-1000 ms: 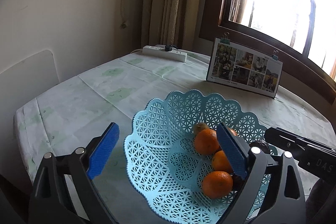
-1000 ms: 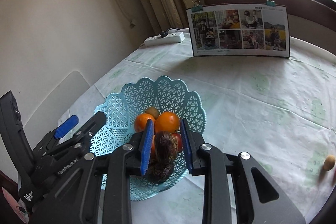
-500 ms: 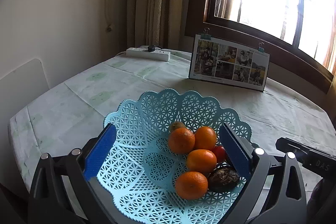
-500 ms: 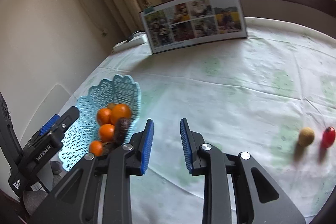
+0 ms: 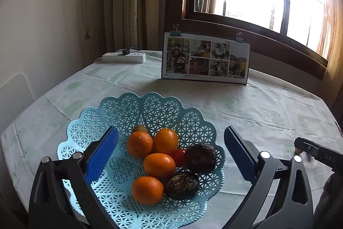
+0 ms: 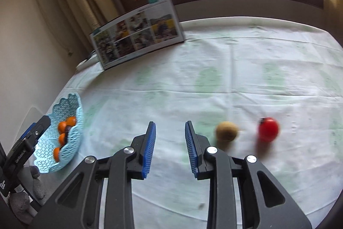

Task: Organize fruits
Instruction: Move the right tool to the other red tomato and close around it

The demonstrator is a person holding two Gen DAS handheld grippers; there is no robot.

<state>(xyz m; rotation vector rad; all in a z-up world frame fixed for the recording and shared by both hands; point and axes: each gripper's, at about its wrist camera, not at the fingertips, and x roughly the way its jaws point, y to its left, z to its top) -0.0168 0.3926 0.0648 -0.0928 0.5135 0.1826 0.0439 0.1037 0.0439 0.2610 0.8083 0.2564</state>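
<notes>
Two loose fruits are seen on the pale green-patterned tablecloth [image 6: 214, 100] at the right of the right wrist view: a small brown rounded fruit [image 6: 226, 130] and, just beside it to the right, a small red tomato-like fruit [image 6: 268, 129]; both are blurred. The light blue perforated plastic basket [image 5: 150, 108] is found at centre-bottom of the left wrist view, with four oranges [image 5: 159, 165], two dark wrinkled fruits [image 5: 200, 157], a red one and a small brownish one inside.

The right gripper [image 6: 170, 144] is held with jaws parted and empty, lower centre of its frame, left of the brown fruit. The left gripper [image 5: 171, 156] is spread wide, empty, over the basket.

Step judged in hand: fetching the brown fruit. The right jaws should be brought rightward until the fruit is centred between the pads, then lowered and closed gently, since a round fruit may roll if nudged by one pad first.
</notes>
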